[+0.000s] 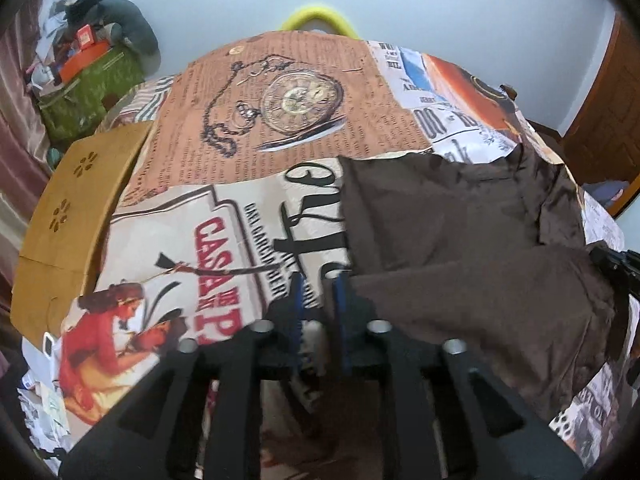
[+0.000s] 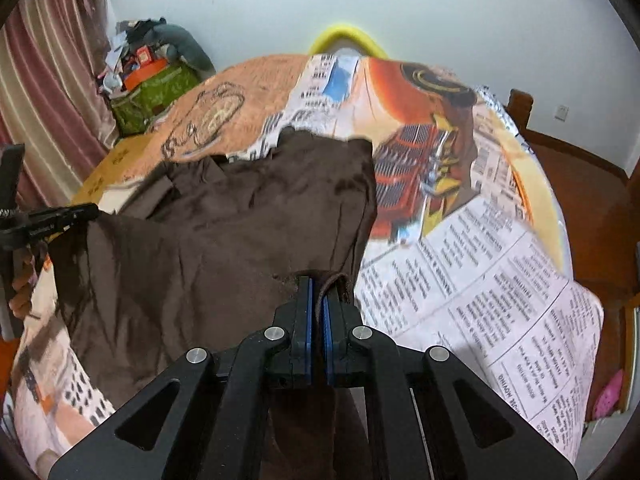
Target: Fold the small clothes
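Observation:
A dark brown garment (image 1: 460,240) lies spread on the printed bedsheet (image 1: 224,224), with its near part doubled over the rest. My left gripper (image 1: 317,280) hangs just off the garment's left edge, open by a narrow gap; only the sheet shows between its blue pads. In the right wrist view the same brown garment (image 2: 224,232) fills the middle, and my right gripper (image 2: 318,286) is shut on a hem of its near right corner. The left gripper (image 2: 60,216) shows at the garment's far left edge there, with a hand below it.
A yellow-brown cardboard sheet (image 1: 68,216) lies along the bed's left side. A green bag (image 1: 88,84) piled with clutter stands by the pink curtain at the back left. A yellow curved object (image 1: 320,20) peeks over the bed's far edge. A wooden bed frame (image 2: 560,152) runs on the right.

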Demonstrator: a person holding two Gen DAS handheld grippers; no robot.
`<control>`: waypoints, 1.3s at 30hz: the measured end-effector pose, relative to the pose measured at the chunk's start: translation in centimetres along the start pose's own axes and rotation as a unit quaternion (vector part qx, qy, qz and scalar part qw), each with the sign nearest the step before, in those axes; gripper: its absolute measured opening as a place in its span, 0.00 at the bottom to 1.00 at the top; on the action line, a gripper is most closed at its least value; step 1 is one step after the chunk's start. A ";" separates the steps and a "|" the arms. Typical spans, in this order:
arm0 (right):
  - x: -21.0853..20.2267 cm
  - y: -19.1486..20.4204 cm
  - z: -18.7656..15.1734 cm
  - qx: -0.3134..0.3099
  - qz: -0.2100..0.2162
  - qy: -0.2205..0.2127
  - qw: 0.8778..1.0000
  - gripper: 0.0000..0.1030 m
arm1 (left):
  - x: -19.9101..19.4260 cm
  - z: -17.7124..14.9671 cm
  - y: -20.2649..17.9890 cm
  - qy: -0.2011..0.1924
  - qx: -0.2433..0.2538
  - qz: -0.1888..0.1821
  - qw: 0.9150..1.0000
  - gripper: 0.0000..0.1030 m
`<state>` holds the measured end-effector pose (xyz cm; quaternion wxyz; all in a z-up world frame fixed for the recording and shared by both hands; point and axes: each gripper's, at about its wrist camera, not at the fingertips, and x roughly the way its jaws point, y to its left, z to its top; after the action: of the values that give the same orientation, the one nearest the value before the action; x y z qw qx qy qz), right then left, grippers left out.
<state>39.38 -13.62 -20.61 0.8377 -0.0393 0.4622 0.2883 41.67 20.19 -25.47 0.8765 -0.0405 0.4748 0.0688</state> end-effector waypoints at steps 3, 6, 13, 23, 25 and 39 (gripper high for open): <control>-1.0 -0.1 -0.4 -0.004 -0.001 0.001 1.000 0.11 | -2.2 -0.6 0.8 -0.023 0.008 0.011 1.000 0.56; -3.1 0.1 -0.7 -0.015 -0.014 -0.009 1.000 0.35 | -4.7 -1.6 1.9 -0.046 0.016 0.034 0.998 0.70; -7.3 0.1 -3.6 -0.011 -0.009 -0.026 1.000 0.58 | -5.2 -5.4 4.1 0.003 -0.020 -0.002 1.000 0.71; -5.0 0.5 -8.2 -0.006 -0.009 0.036 0.999 0.58 | -4.2 -8.4 2.2 0.027 -0.014 -0.059 0.998 0.71; -4.9 0.7 -8.6 -0.006 -0.007 0.038 0.999 0.58 | -4.2 -8.3 1.4 0.026 0.007 -0.047 0.999 0.71; -4.9 0.7 -9.7 0.020 0.016 0.018 1.000 0.06 | -2.2 -8.4 3.3 0.031 -0.021 -0.038 0.999 0.13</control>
<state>29.77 -18.40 -22.07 0.8251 -0.0205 0.4836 0.2913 33.04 22.15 -28.21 0.8624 -0.0793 0.4980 0.0446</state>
